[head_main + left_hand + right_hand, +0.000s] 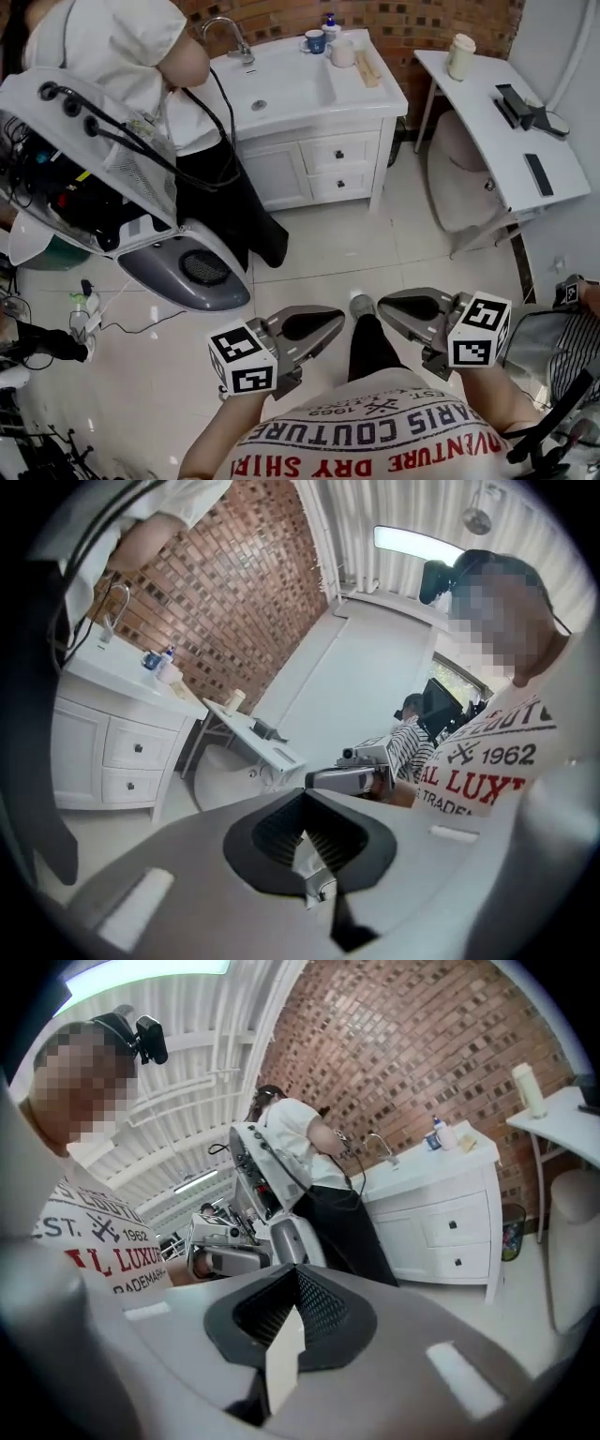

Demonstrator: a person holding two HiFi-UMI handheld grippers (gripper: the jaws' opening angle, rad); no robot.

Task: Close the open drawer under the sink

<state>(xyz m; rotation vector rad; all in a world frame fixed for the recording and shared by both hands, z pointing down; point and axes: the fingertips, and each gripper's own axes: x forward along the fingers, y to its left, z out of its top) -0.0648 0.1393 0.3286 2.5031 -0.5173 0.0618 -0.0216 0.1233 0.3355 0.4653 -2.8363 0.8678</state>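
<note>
Left claw (pixel 336 321) and right claw (pixel 384 306) both pressed together, empty, parked by torso (pixel 375 436), well apart from drawers (pixel 323 155); likely pre-approach.

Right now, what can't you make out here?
- two drawers: small in the head view, oblique in both gripper views; cannot tell whether either stands open.
- vanity, left end: hidden by the standing person, head view.
- bottle by the mugs: label too small, head view.
- desk: cut off by the right gripper view's edge.
</note>
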